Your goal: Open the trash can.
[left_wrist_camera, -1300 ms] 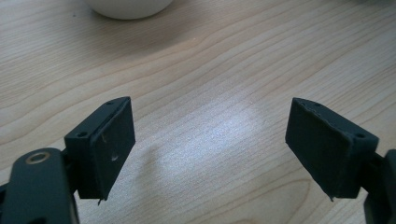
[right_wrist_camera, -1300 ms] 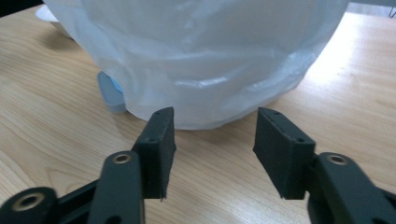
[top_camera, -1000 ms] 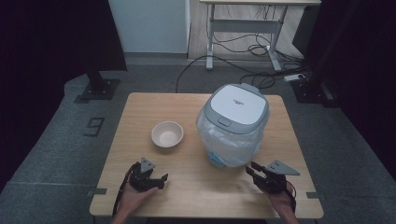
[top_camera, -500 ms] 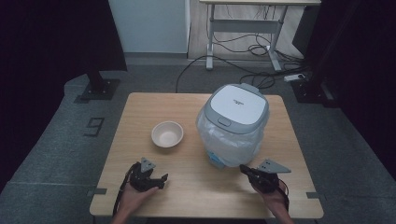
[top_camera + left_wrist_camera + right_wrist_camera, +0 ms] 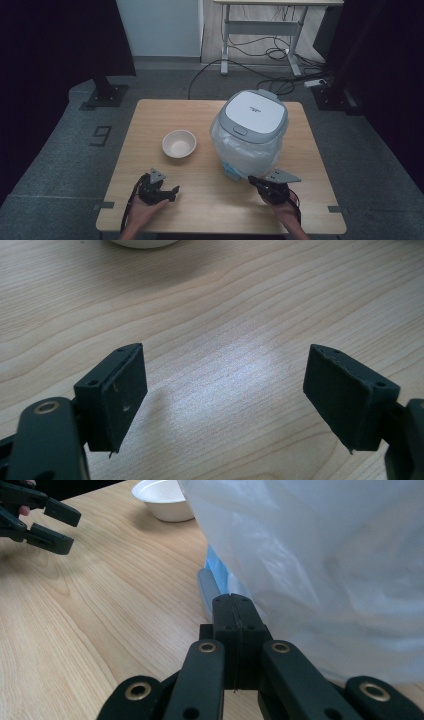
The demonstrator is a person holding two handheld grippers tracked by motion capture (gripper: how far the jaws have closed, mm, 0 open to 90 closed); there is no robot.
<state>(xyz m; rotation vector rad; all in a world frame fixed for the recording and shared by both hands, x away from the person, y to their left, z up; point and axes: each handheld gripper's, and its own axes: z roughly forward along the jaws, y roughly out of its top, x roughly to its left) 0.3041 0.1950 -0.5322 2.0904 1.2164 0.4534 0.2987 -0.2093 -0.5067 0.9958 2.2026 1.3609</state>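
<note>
Room: dark floor, black drapes at the sides, a white desk frame and loose cables at the far end; a pale wooden surface in the middle.
Task's thing: clear plastic bag wrapped around a white rice cooker, on the right half of the surface; a blue-printed patch shows at its near bottom edge.
Right hand-held gripper: jaws fully together, nothing visibly between them, tips just beside the bag's near bottom edge; whether they touch it I cannot tell.
Left hand-held gripper: wide, empty, low over bare wood at the near left, well apart from the bag.
Bowl: white, empty, left of the cooker.
Risk: closed tips may only push or snag the thin film, not catch it; a hard tug could tear it or shift the cooker.
</note>
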